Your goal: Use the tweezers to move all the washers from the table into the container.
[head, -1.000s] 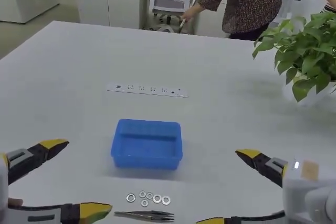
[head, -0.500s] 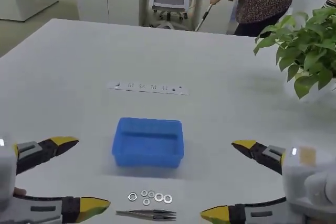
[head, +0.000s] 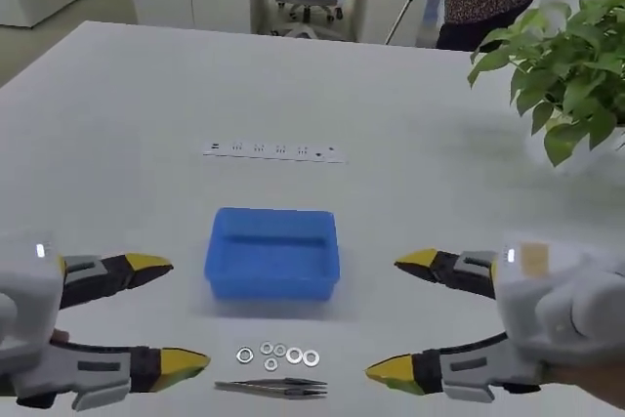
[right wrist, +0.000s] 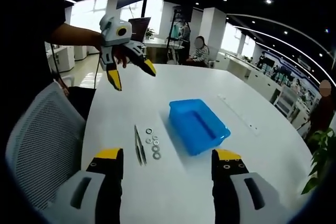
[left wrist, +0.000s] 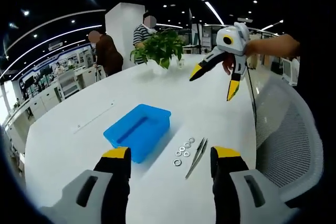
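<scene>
Left tongs [head: 188, 312] and right tongs [head: 383, 317] both gape wide and empty; best to clamp the slim metal tweezers [head: 270, 388] mid-length, leaving their tips free for the small silver washers [head: 278, 354].

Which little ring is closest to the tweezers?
The washer sitting alone out of the row, on the side of the tweezers; the others line up farther away.

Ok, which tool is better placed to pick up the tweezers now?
Left, probably. Both are open, but in the head view the left tool has a tip nearer the tweezers than the right tool does. The washers lie just beyond.
</scene>
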